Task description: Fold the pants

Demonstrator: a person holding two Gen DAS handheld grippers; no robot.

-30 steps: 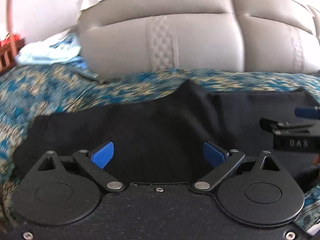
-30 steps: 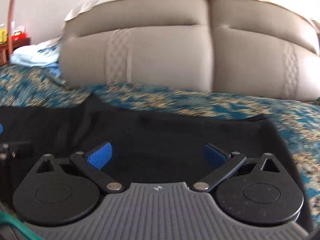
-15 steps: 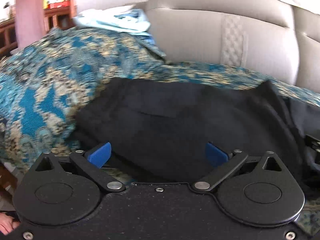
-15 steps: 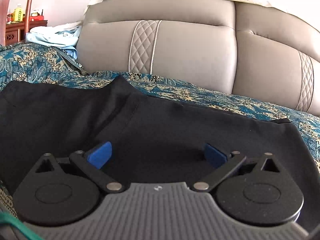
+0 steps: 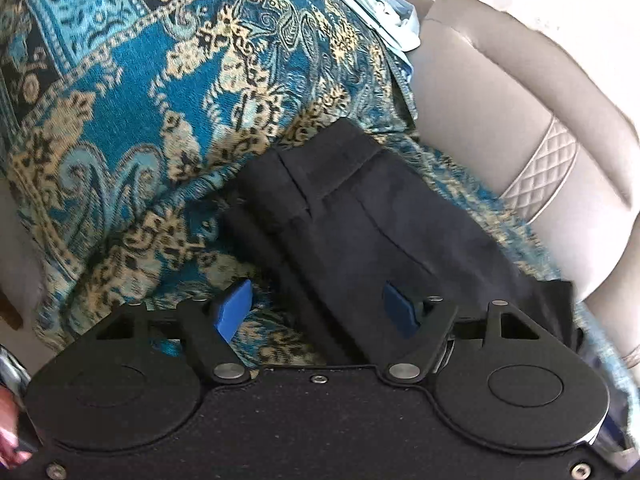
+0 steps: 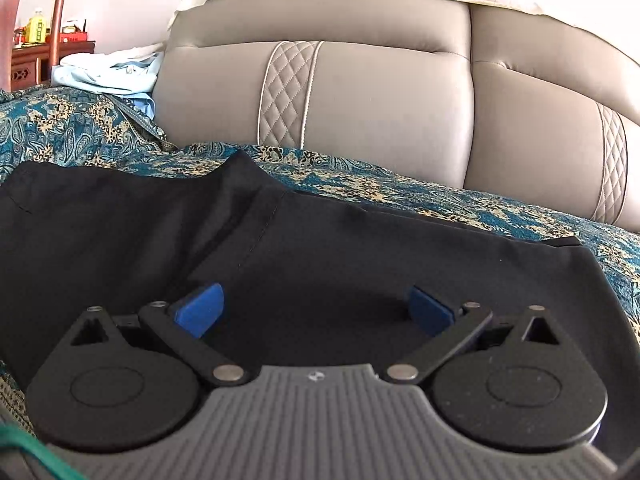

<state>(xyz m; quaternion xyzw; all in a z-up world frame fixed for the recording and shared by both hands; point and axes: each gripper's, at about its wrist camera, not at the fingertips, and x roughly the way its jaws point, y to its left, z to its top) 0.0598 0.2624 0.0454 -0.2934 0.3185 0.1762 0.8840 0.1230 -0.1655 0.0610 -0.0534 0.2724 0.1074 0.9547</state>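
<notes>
We held two grippers over a pair of black fabric pants (image 6: pixel 360 264) that lay spread on a teal and gold paisley bedspread (image 5: pixel 132 128), in front of a padded grey leatherette headboard (image 6: pixel 380 112) with quilted diamond strips. In the right wrist view the pants ran across the near half of the bed, from the left edge of the picture to a corner at the far right, a stitched seam crossing them left of centre. Our right gripper (image 6: pixel 316 312) hung just over the dark cloth, its blue pads (image 6: pixel 198 310) released and wide apart, nothing clamped between them. In the left wrist view the scene stood tilted: the waistband end of the pants (image 5: pixel 332 160) pointed toward the far side, and the folded edge ran down between the jaws. Our left gripper (image 5: pixel 316 312) was closing, one blue pad (image 5: pixel 234 310) above the bedspread and the other above the black cloth; the edge lay between them, and the pads did not yet press on it. A crumpled pale blue garment (image 6: pixel 112 72) sat at the far left, beside the headboard.
</notes>
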